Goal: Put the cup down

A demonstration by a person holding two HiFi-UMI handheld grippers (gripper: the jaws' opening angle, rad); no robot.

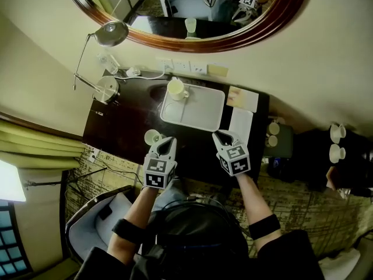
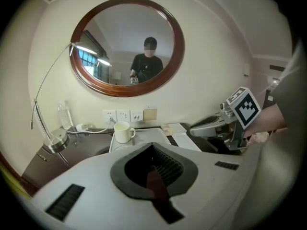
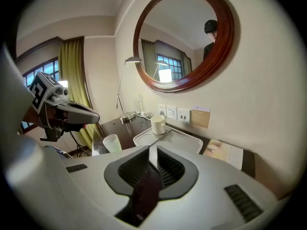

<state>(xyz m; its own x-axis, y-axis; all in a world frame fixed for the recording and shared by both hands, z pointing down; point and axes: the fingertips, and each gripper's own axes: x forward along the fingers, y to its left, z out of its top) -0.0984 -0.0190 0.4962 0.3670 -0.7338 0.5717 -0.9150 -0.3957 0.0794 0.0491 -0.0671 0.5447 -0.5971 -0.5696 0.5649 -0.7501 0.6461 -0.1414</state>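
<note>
A frosted cup (image 1: 152, 137) stands upright on the dark desk (image 1: 122, 127), just left of my left gripper (image 1: 168, 140) and apart from it. That gripper is shut and holds nothing (image 2: 152, 150). The cup also shows in the right gripper view (image 3: 112, 143), below the left gripper (image 3: 86, 113). My right gripper (image 1: 220, 136) hovers at the front edge of the white tray (image 1: 201, 112); its jaws stand a narrow slit apart with nothing between them (image 3: 152, 152). A white mug (image 1: 176, 89) sits in the tray's far left corner.
A desk lamp (image 1: 108, 89) and a round mirror (image 1: 186, 10) are on the far left and the wall. Papers (image 1: 242, 107) lie right of the tray. Wall sockets (image 1: 180, 66) sit behind it. More cups (image 1: 337, 142) stand on a side surface at right.
</note>
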